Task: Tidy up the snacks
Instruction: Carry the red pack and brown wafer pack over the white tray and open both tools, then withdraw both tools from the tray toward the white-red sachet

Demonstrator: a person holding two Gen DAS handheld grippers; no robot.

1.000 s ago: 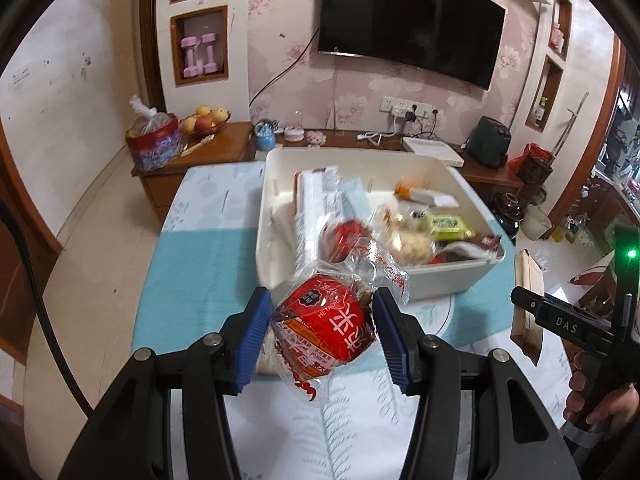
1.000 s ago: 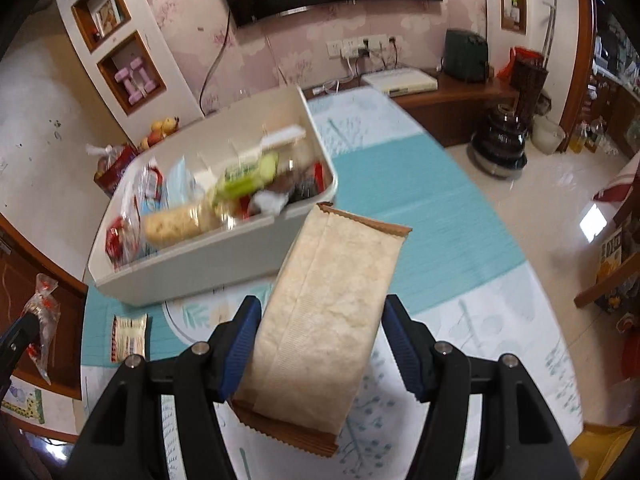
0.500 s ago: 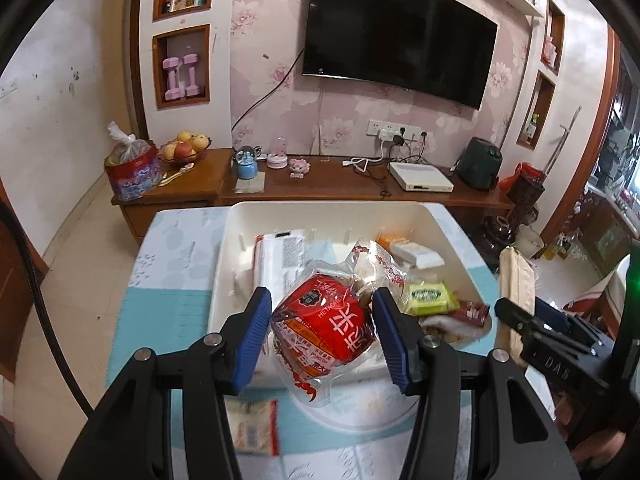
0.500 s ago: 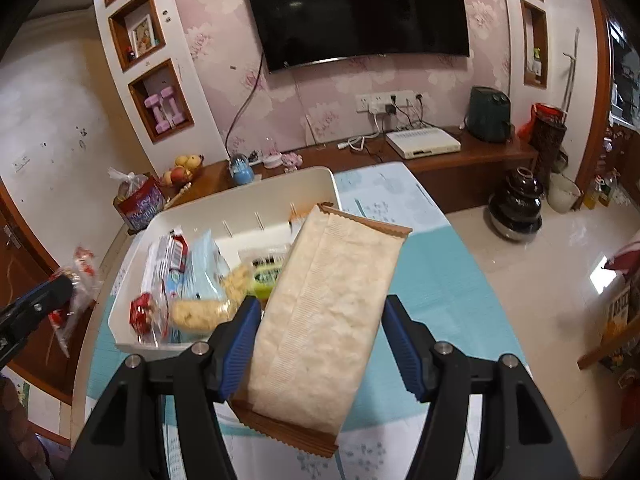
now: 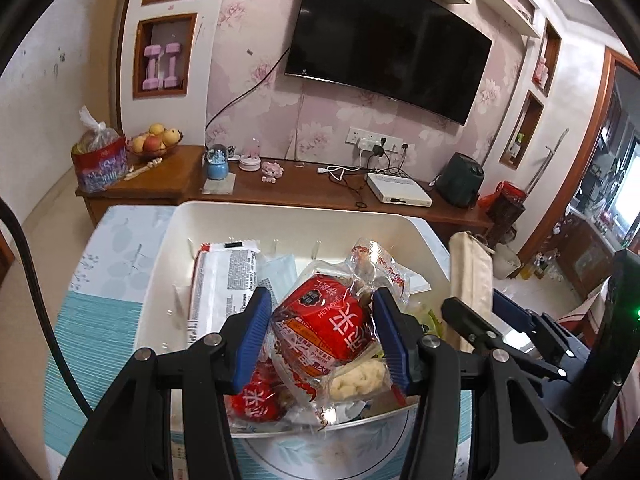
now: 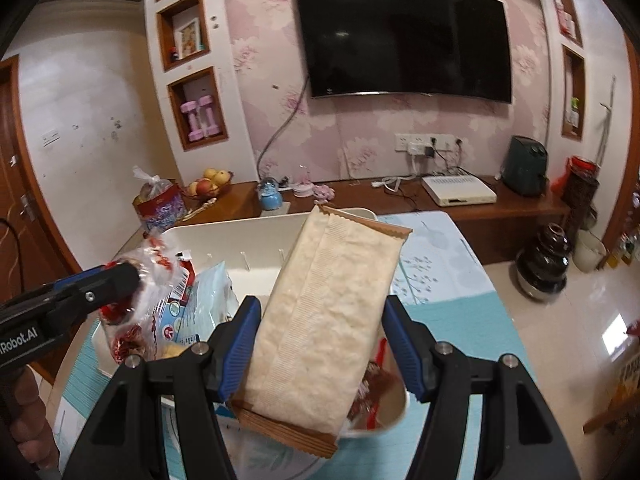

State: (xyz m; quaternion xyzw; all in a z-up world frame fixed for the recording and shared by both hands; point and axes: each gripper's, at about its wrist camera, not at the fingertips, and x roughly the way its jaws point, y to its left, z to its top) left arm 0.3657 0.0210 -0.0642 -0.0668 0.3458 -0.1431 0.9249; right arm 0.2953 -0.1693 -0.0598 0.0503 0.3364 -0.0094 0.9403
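Jaws, left: left gripper (image 5: 322, 334) pinches a red snack packet (image 5: 326, 330), held over the bin's near edge.
Jaws, right: right gripper (image 6: 322, 344) clamps a long tan wafer pack (image 6: 328, 320), raised above the bin at 12 o'clock.
Bin: white plastic bin (image 5: 304, 220) on the desk (image 5: 96, 320), already holding several snacks.
Progress: judged well along; these two items are not yet dropped in.
Materials: crinkly clear-and-red film, rounded; matte tan wrapper, flat, with serrated brown end seals.
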